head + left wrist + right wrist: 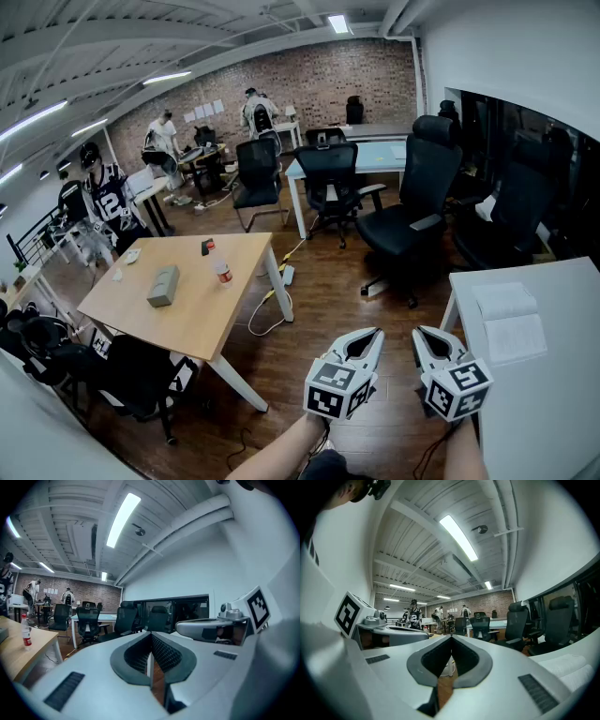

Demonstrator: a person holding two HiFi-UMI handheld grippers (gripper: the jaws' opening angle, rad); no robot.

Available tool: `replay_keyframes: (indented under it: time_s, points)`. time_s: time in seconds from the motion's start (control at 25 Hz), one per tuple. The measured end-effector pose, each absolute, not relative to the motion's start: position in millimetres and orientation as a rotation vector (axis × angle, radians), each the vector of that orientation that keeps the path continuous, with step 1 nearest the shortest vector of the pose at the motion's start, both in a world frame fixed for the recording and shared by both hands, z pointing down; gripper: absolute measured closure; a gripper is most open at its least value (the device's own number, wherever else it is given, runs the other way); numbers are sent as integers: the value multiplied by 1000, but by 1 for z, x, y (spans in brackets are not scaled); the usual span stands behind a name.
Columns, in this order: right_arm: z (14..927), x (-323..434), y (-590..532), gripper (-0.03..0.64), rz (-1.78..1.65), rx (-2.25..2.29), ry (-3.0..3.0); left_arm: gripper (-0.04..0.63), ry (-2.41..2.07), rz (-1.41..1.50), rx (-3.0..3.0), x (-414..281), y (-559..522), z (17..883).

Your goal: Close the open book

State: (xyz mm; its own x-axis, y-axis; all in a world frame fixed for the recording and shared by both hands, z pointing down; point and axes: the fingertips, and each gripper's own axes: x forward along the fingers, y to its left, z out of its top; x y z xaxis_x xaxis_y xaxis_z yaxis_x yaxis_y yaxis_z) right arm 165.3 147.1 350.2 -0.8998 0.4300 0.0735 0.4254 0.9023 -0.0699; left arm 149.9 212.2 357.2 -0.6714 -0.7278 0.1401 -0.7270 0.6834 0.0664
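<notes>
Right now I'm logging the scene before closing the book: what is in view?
book: one, white, open, on white table, right.
white table: one, right edge.
wooden table: one, light, left.
box: one, grey, on wooden table.
bottle: one, clear, red label, on wooden table.
chairs: several, black, mid-room.
people: three, far left.
left gripper: white, fingers shut, empty, bottom centre.
right gripper: white, fingers shut, empty, beside it.

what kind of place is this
Most likely an open-plan office or shared workroom. Black swivel chairs stand by a long desk, and people work at tables near the brick back wall. An open book lies on a white desk.
</notes>
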Motion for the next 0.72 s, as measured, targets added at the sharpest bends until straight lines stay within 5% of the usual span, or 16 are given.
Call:
replay_keyframes:
  time_s: [0.72]
  points:
    - [393, 21, 136, 612, 55, -465, -2912, 591, -2593, -12, 1364, -4, 198, 397]
